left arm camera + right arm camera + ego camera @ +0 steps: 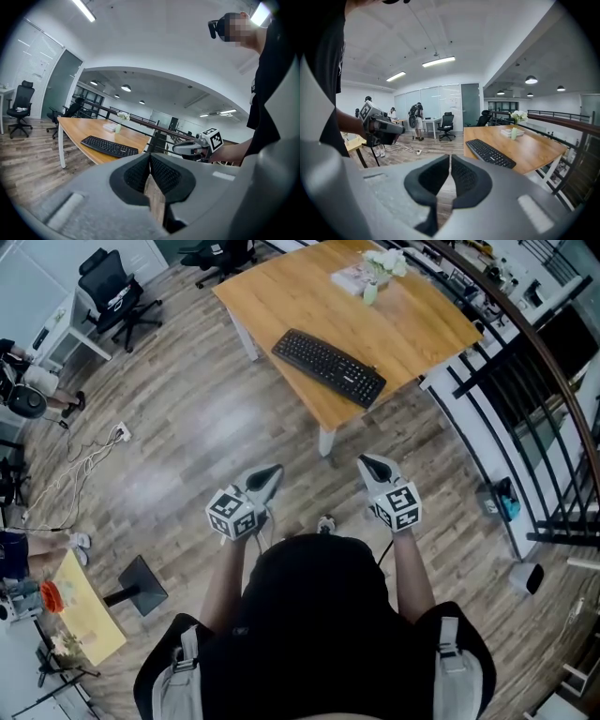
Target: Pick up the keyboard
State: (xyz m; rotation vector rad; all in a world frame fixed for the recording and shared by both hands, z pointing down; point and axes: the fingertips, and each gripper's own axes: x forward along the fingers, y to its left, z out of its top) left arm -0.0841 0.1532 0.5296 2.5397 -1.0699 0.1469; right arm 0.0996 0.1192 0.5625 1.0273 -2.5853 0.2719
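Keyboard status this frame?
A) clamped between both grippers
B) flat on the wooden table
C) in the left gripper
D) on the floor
B: the keyboard lies flat on the wooden table near its front edge, while the left gripper and right gripper hang over the floor short of it, jaws together and empty.

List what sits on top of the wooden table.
A black keyboard lies near the closest edge of the wooden table. Farther back are a small vase of white flowers and a flat pale stack. Anything beneath them is covered.
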